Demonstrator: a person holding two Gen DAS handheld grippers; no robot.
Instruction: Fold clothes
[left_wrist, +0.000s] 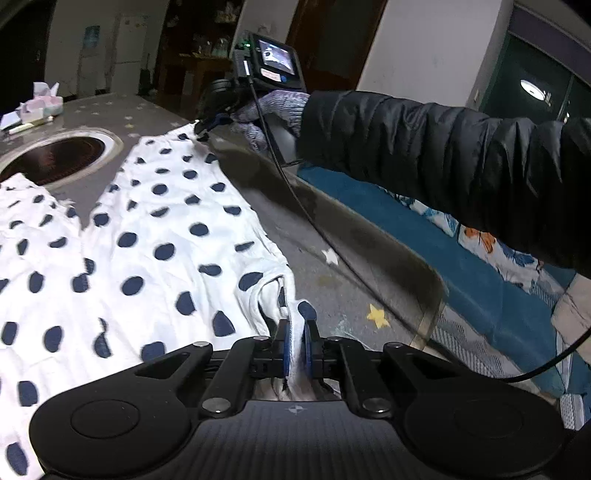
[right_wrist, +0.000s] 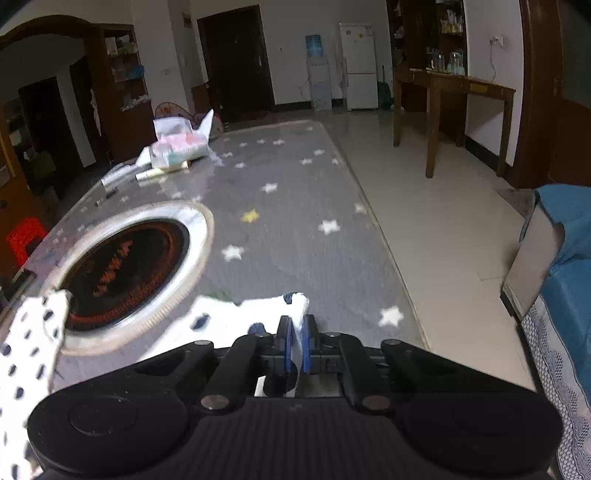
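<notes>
On the star-patterned table (right_wrist: 295, 206) lies my white dotted garment (left_wrist: 140, 236); my left gripper (left_wrist: 295, 347) pinches one edge, my right gripper (right_wrist: 295, 341) pinches another beside the round burner (right_wrist: 125, 266)

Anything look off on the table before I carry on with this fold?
One thing: the garment partly overlaps the round burner set in the table; its coil looks orange-red, though glow or colouring is unclear. Both the left gripper and right gripper pinch fabric cleanly.
</notes>
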